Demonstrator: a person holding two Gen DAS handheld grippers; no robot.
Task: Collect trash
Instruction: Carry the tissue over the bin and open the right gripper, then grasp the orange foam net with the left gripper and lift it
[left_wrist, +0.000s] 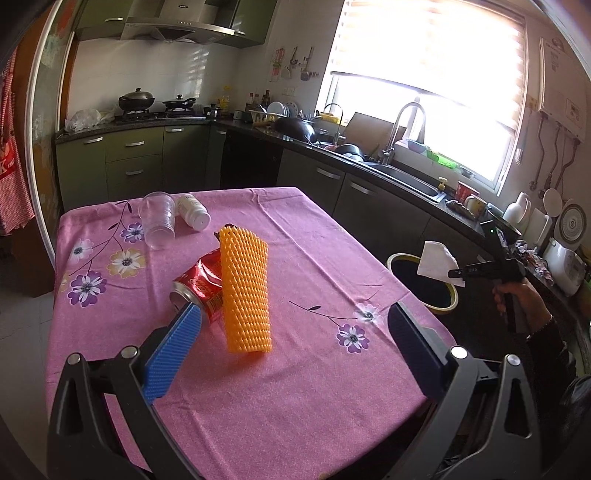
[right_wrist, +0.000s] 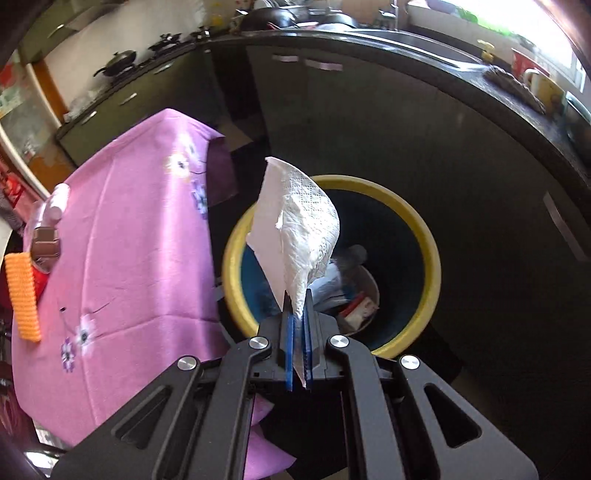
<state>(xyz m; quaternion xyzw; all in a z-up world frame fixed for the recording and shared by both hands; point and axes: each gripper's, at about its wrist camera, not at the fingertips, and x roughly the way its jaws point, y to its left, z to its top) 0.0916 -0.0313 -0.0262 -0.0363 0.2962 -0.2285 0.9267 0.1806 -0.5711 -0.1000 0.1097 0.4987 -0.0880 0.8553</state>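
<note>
Tissue, white and crumpled, is pinched between the blue pads of the right gripper, which points steeply down with the yellow-rimmed bin beyond its tips. Only the right wrist view shows wrappers lying inside the bin. The left gripper hangs over the pink tablecloth with jaws spread wide and empty; ahead of it lie the orange foam net and crushed red can, touching. Farther ahead lie a clear cup and white bottle. The left view shows a hand gripping the right tool's handle.
</note>
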